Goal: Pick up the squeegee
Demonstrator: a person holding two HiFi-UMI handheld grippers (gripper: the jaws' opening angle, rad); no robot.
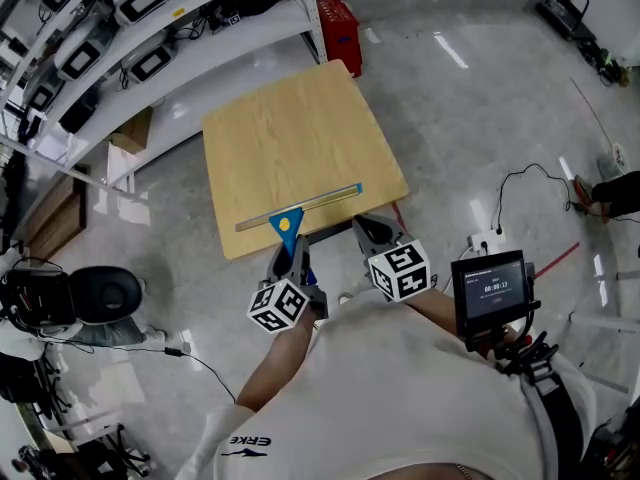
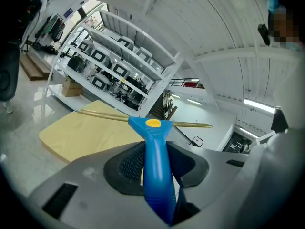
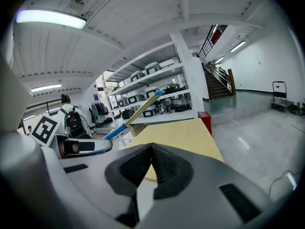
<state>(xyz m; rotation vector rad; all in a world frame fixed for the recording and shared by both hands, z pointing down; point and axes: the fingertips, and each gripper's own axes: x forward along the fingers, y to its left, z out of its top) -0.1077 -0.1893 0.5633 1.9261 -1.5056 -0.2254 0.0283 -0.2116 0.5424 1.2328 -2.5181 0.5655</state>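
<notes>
Lowest in the head view, a white shirt (image 1: 400,398) is seen, with a small display (image 1: 490,290) mounted at 4 o'clock of the grippers. Two grippers are counted, each bearing one marker cube. The left gripper (image 1: 291,252) is clamped on the blue handle of the squeegee (image 2: 156,166), its pads pressed against both sides. The right gripper (image 1: 368,230), at 3 o'clock of the left, is closed with its pads met and nothing between them.

One squeegee (image 1: 300,206) is counted. Its long metal blade is stretched across the 6 o'clock edge of the single wooden table (image 1: 290,118), with the handle pointing off the edge toward the person. Whether the blade rests on the top or hangs just above it cannot be settled.

The squeegee is judged light and rigid, with a smooth plastic handle that could slip or swing, since the wide blade gives leverage. The ribbed middle of the handle is judged the best hold.

Beyond the table, one red crate (image 1: 338,23) is seen at 12 o'clock and shelving (image 1: 150,38) at 10 o'clock.
</notes>
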